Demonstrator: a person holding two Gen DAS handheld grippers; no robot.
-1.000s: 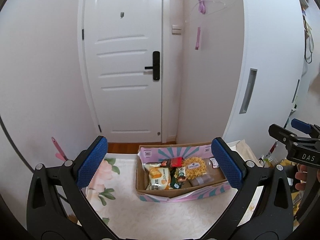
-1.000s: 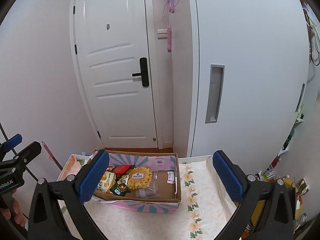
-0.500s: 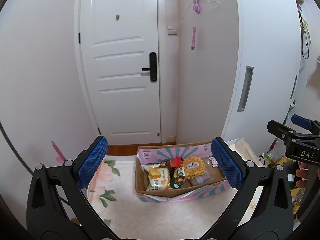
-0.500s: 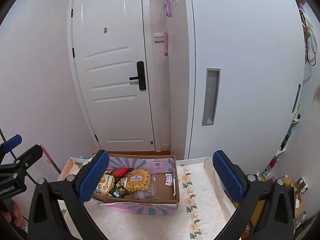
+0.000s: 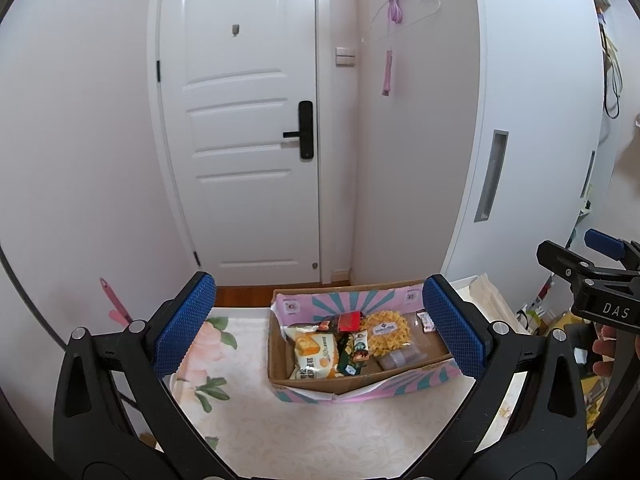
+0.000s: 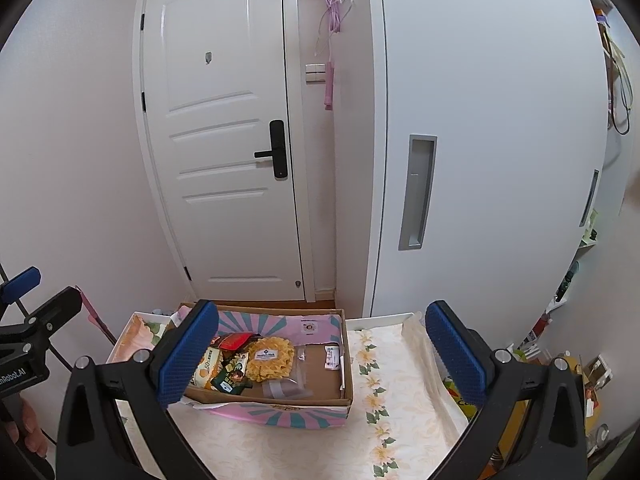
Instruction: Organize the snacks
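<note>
Cardboard snack box (image 5: 360, 388) on floral-covered table (image 5: 304, 440), before white door (image 5: 240, 120); holds yellow packet (image 5: 314, 354), round yellow snack (image 5: 388, 328), small wrappers. Left gripper (image 5: 320, 328) and right gripper (image 6: 322, 354): jaws wide apart, empty, short of box

Each gripper is a black plastic frame with triangular cut-outs and silver screws at its joints. The left gripper (image 5: 320, 328) and the right gripper (image 6: 322, 356) both carry fingers faced with blue, diamond-textured pads (image 5: 182, 326). White lettering marks the bodies, one reading "DAS". Bare skin shows on the hand (image 5: 604, 354).
</note>
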